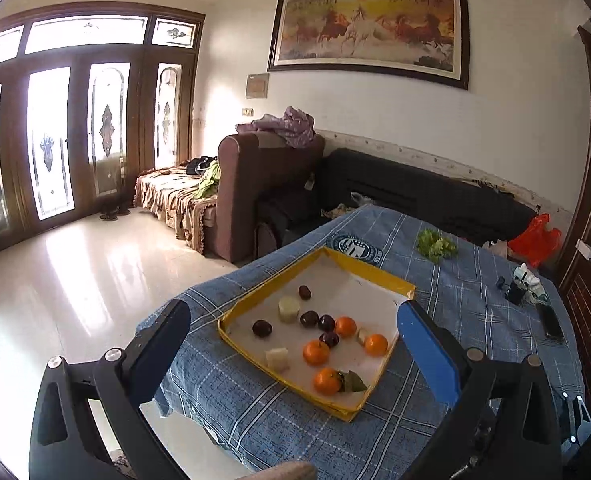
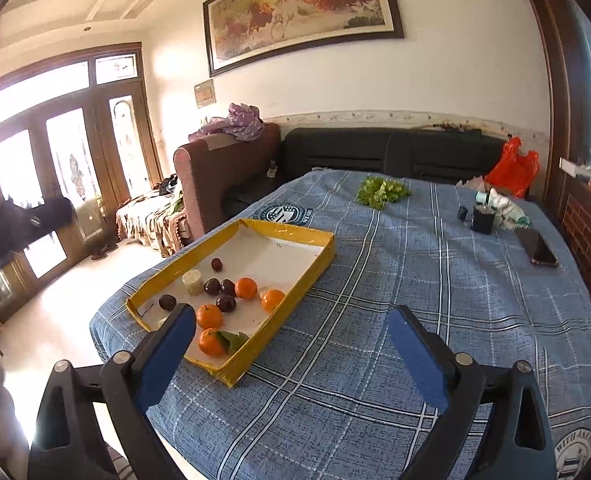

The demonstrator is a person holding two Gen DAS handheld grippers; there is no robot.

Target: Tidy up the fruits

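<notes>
1. Left wrist view puts my left gripper (image 1: 295, 328) above the near end of the yellow-edged tray (image 1: 375, 276), fingers spread wide and holding nothing. My right gripper (image 2: 291, 340) hangs over the blue checked cloth (image 2: 435, 280) just beside the tray, also wide and empty.
2. What worries me most is rolling: the oranges (image 1: 316, 352) and dark plums (image 1: 262, 328) are round and lie loose on the smooth white tray floor, so a finger coming down off-centre could knock one away, or into a neighbour.
3. Crowding is the second risk. Two plums (image 1: 318, 321) lie touching, just beside an orange, so wide fingers could snag the wrong fruit.
4. The tray looks like light card with a low rim; a push on the rim could slide it across the cloth.
5. The fruit itself: four oranges, one with a green leaf (image 1: 353, 382) at the near edge; five glossy plums; and some pale cut chunks (image 1: 288, 309) that I cannot identify. All sit mixed together in the tray's near half.
</notes>
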